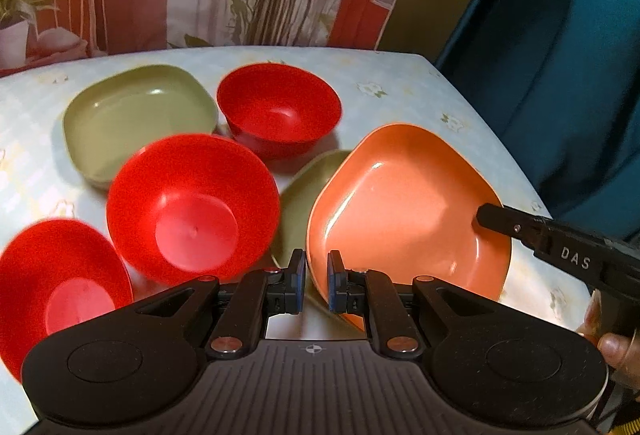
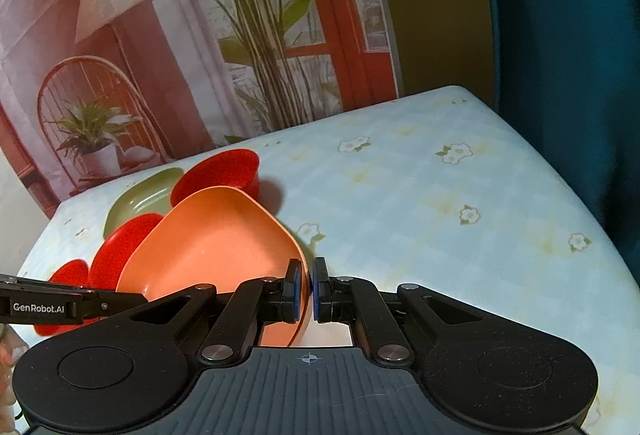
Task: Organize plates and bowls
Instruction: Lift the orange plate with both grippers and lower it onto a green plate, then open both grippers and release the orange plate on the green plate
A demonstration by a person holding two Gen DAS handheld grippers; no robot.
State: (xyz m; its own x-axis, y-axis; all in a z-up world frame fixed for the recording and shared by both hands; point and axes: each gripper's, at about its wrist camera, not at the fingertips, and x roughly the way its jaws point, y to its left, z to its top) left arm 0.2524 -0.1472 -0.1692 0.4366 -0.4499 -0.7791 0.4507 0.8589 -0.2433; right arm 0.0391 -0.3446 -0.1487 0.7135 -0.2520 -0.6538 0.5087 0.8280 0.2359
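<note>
On the floral tablecloth (image 1: 400, 83), the orange plate (image 1: 404, 203) is being held tilted above a green plate (image 1: 298, 203). Its near rim is being pinched by the left gripper (image 1: 316, 285), and its right rim is being clamped by the right gripper (image 2: 307, 289). Three red bowls (image 1: 192, 203) and a second green plate (image 1: 136, 115) are being left beside it.

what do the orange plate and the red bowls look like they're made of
Orange plate: probably glossy plastic or melamine, judging by its bright highlights and thin, evenly coloured rim. Red bowls: likely moulded plastic with a duller sheen; the nearest middle one shows a small central nub in its base. Neither can be confirmed by look alone.
</note>
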